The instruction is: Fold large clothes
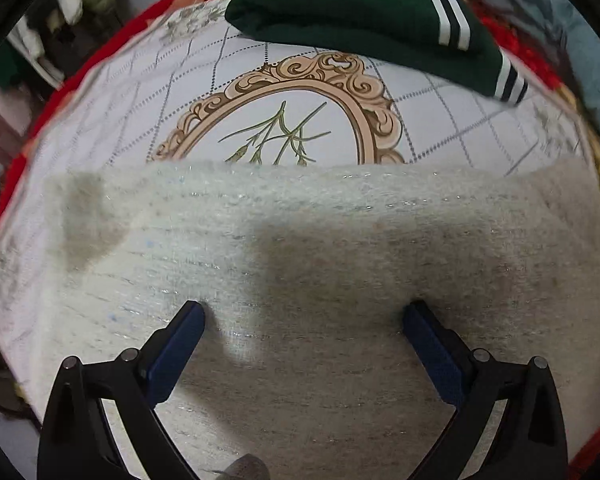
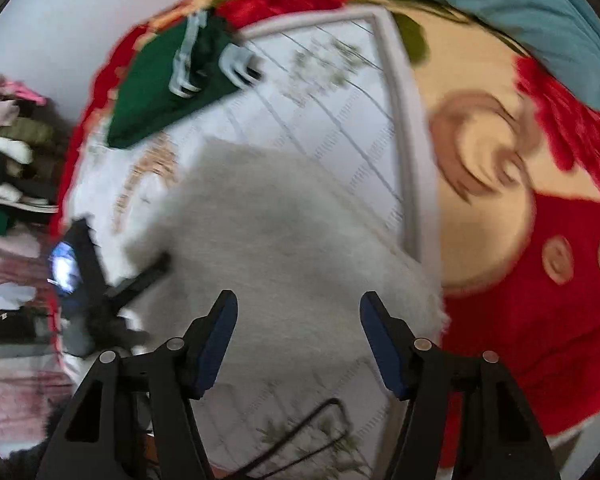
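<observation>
Wide-spread fingers of the left gripper (image 1: 304, 316) hover over a pale sweater (image 1: 300, 240) lying flat on the patterned mat (image 1: 120, 92); the right gripper (image 2: 298, 304) gapes empty above it too.

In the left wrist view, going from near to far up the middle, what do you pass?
Left gripper, open → fuzzy cream sweater → ornate oval frame print on the white mat → folded dark green garment with white stripes.
</observation>
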Demonstrator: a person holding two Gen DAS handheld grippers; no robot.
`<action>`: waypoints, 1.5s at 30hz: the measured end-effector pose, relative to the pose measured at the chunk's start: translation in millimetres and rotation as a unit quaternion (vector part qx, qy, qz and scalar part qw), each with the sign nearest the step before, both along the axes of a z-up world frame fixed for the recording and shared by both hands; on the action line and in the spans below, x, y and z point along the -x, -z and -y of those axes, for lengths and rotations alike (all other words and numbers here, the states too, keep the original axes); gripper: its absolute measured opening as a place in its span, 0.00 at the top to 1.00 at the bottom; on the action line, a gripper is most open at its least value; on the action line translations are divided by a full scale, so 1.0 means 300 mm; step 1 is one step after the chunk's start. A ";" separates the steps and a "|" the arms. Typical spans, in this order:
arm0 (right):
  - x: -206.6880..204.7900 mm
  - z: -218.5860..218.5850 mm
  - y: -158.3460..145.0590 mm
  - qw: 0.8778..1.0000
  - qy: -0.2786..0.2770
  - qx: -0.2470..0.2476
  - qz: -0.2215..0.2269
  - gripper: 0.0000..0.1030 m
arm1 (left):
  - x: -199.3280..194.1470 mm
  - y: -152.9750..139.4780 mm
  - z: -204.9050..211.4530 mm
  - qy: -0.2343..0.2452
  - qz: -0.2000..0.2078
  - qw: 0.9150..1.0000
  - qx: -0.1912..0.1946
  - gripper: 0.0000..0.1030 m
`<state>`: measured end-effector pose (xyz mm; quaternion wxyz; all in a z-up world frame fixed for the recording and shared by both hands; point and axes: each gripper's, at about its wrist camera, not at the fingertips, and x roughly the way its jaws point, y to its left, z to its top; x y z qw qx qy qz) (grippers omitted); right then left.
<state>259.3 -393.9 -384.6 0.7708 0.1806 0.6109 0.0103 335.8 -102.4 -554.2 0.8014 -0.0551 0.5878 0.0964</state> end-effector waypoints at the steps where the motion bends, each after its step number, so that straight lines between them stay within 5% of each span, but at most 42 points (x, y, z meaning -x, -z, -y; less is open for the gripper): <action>1: -0.030 -0.022 0.001 1.000 -0.009 -0.007 0.009 0.36 | 0.000 -0.005 -0.005 0.003 -0.001 1.000 0.002 0.00; 5: -0.183 -0.135 0.113 0.999 -0.044 -0.026 -0.007 0.37 | 0.028 -0.051 -0.031 -0.007 -0.010 1.000 0.008 0.00; 7: -0.274 -0.215 0.223 0.996 -0.066 -0.049 -0.037 0.61 | 0.051 -0.087 -0.057 -0.022 -0.005 1.000 0.005 0.00; 8: -0.312 -0.250 0.273 0.994 -0.076 -0.056 -0.055 0.62 | 0.060 -0.096 -0.052 -0.028 -0.002 1.000 0.002 0.00; 13: -0.437 -0.372 0.431 0.988 -0.124 0.031 -0.091 0.62 | 0.143 -0.130 -0.141 -0.060 -0.006 0.998 -0.002 0.00; 18: -0.458 -0.346 0.391 0.985 -0.131 0.010 -0.112 0.62 | 0.234 -0.177 -0.288 -0.099 -0.011 0.995 -0.025 0.00; 22: -0.410 -0.304 0.289 0.991 -0.127 -0.001 -0.052 0.57 | 0.225 -0.220 -0.485 -0.154 0.007 0.988 -0.025 0.01; 25: -0.377 -0.270 0.226 0.995 -0.096 -0.032 0.018 0.37 | 0.172 -0.177 -0.588 -0.163 0.010 0.987 0.005 0.02; 30: -0.350 -0.261 0.211 0.994 -0.079 -0.062 0.037 0.38 | 0.054 -0.058 -0.632 -0.124 -0.004 0.990 0.068 0.03; 32: -0.330 -0.272 0.224 0.994 -0.081 -0.069 0.027 0.48 | 0.017 -0.031 -0.613 -0.095 -0.006 0.994 0.058 0.37; 33: -0.324 -0.273 0.227 0.994 -0.080 -0.076 0.020 0.58 | 0.002 -0.019 -0.612 -0.084 -0.008 0.995 0.057 0.82; 34: -0.315 -0.272 0.227 0.993 -0.082 -0.084 0.013 0.64 | -0.009 -0.009 -0.617 -0.077 -0.011 0.994 0.074 0.93; 41: -0.249 -0.205 0.177 0.995 -0.056 -0.087 0.013 0.70 | -0.038 -0.011 -0.722 -0.098 -0.003 0.990 0.097 0.94; 45: -0.165 -0.102 0.174 0.992 0.010 -0.124 -0.016 0.69 | -0.044 -0.033 -0.701 -0.086 -0.023 0.991 0.100 0.87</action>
